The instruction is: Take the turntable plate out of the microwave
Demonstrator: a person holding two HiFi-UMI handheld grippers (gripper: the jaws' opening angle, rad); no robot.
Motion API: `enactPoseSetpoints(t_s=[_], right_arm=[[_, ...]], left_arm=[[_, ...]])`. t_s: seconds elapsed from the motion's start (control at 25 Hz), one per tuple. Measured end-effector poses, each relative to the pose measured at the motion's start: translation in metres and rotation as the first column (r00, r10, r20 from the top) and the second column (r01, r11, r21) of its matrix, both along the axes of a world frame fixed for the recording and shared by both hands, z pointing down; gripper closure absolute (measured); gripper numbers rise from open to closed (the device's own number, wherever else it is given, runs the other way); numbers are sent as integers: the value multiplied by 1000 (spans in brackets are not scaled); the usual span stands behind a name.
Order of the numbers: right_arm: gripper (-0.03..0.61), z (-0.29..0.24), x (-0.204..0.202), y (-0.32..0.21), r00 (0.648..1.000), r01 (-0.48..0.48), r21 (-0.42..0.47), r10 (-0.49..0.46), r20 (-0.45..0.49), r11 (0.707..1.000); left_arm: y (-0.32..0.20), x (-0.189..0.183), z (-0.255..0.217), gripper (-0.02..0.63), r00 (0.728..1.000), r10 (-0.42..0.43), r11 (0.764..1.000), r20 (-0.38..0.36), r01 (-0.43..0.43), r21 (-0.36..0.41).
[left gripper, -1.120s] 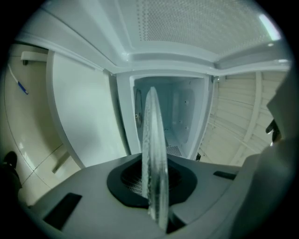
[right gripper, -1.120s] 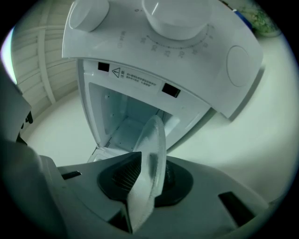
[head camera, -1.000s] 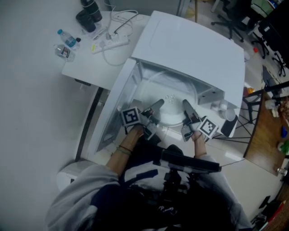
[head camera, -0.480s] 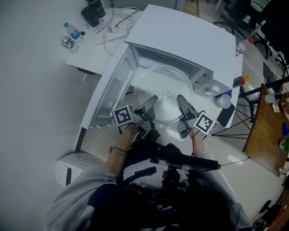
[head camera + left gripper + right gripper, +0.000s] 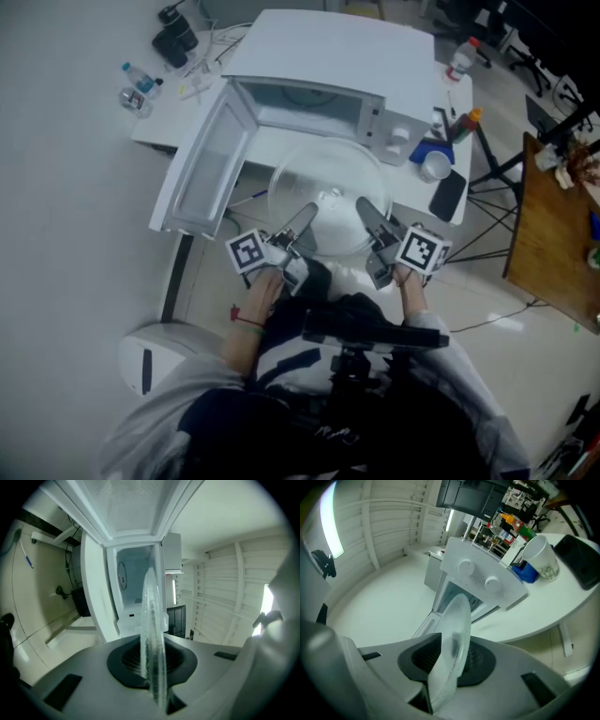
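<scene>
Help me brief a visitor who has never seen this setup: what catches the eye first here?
The clear glass turntable plate hangs in front of the white microwave, whose door stands wide open at left. The left claw pinches its near rim; the right claw has the rim between its jaws too, which have just been opening.

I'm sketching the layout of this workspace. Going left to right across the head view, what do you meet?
Water bottle → open microwave door → turntable plate → white cup → wooden table.
</scene>
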State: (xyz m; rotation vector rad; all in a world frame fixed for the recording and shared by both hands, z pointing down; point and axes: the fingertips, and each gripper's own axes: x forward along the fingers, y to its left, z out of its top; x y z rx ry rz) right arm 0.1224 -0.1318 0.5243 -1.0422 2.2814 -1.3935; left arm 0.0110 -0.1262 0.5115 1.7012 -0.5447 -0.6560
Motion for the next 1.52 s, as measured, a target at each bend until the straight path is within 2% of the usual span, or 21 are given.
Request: enactPoseSetpoints(t_s=[0.32, 0.48, 0.64, 0.76, 0.84, 1.04, 1.32, 1.52], right_arm=[[499, 2, 25, 61, 999, 4, 11, -3, -32, 1000], [499, 3, 18, 82, 1000, 8, 7, -8, 5, 1000], [499, -4, 5, 93, 999, 33, 29, -34, 25, 999], [499, -15, -8, 94, 998, 64, 80, -66, 18, 995], [499, -15, -15, 93, 998, 55, 92, -55, 5, 994], [499, -22, -38, 93, 1000, 1, 96, -3, 23, 995], [499, -14, -93, 114, 998, -51, 62, 50, 24, 997], [500, 0, -122, 132, 996, -92, 53, 91, 26, 994]], left_arm=[[61, 21, 2, 603, 1000, -5, 1000, 17, 5, 4], [83, 16, -4, 603, 999, -9, 1000, 38, 9, 14], [97, 7, -15, 603, 999, -31, 999, 25, 31, 13], [101, -5, -16, 603, 999, -46, 999, 25, 46, 1], [99, -12, -13, 603, 999, -38, 999, 23, 38, 0], [95, -32, -10, 603, 1000, -4, 1000, 22, 5, -19], [108, -91, -9, 603, 997, 60, 998, 56, -59, -18], [124, -121, 11, 603, 993, 97, 995, 66, -94, -41]])
